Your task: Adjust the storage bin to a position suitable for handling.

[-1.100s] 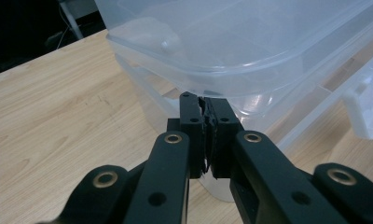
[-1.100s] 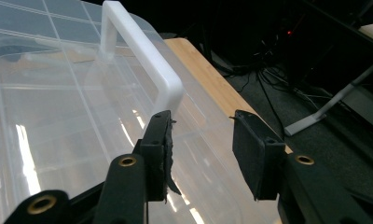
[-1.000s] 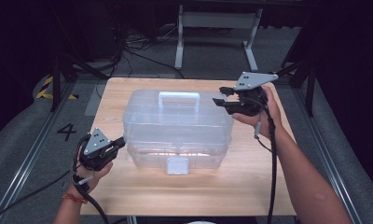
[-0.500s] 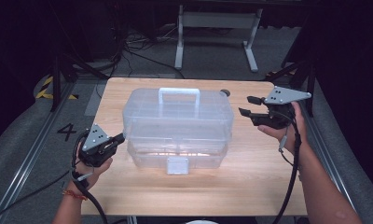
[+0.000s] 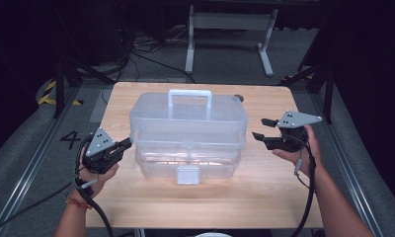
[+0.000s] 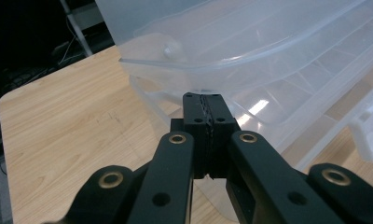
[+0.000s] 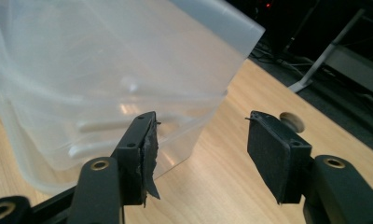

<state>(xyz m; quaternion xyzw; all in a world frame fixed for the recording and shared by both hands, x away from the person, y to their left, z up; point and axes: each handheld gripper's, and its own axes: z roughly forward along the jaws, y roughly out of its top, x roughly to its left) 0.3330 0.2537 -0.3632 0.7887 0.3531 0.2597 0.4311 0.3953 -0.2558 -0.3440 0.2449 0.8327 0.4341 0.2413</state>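
Clear plastic box (image 5: 188,133) with a white handle and front latch sits mid-table (image 5: 136,207), stacked trays visible through the walls. Left gripper (image 5: 125,145) is clenched, tips at the box's left end, maybe touching. Right gripper (image 5: 263,129), jaws just been opening, nothing between them, just off the right end. Small knob (image 7: 291,121) lies beyond.
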